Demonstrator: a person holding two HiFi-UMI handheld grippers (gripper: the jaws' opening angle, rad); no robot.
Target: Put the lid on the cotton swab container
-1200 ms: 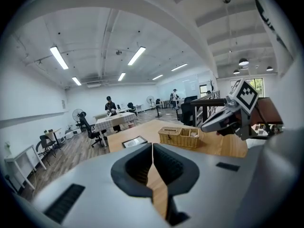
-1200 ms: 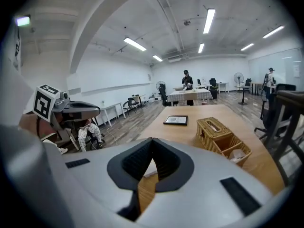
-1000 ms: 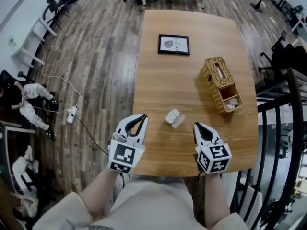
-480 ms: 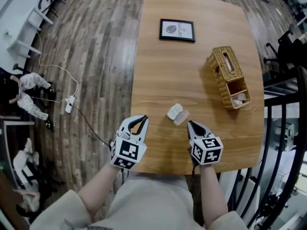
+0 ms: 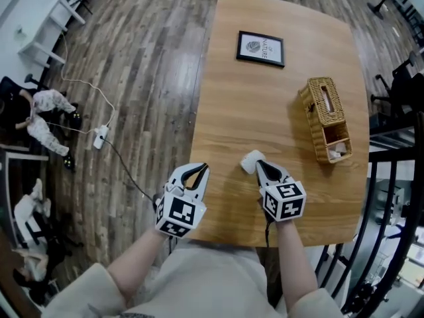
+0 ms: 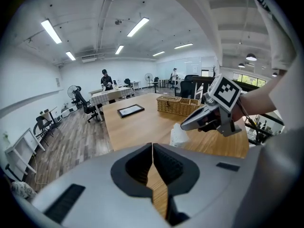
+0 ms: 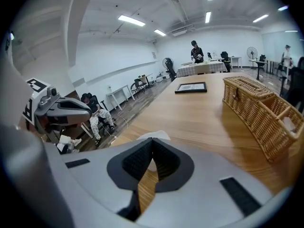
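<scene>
Our right claw (image 5: pixel 259 165) is pressed together with nothing in it. The small white cotton swab container (image 5: pixel 250 160) stands on the pale wooden desk (image 5: pixel 291 91) right at its tips, touching or just short of them; we cannot tell which. In the right gripper view the white body shows just past the closed tips and through the slit beneath them. We cannot make out the lid apart from the container. Our left claw (image 5: pixel 198 169) is likewise pressed together and empty, held over the desk's near left corner. The container sits ahead of it and to its right, near but apart. Ahead of the right claw and off to its right lies a woven wicker basket (image 5: pixel 326 118). Well beyond both claws, a black-framed picture (image 5: pixel 260 48) lies flat on the desk.
</scene>
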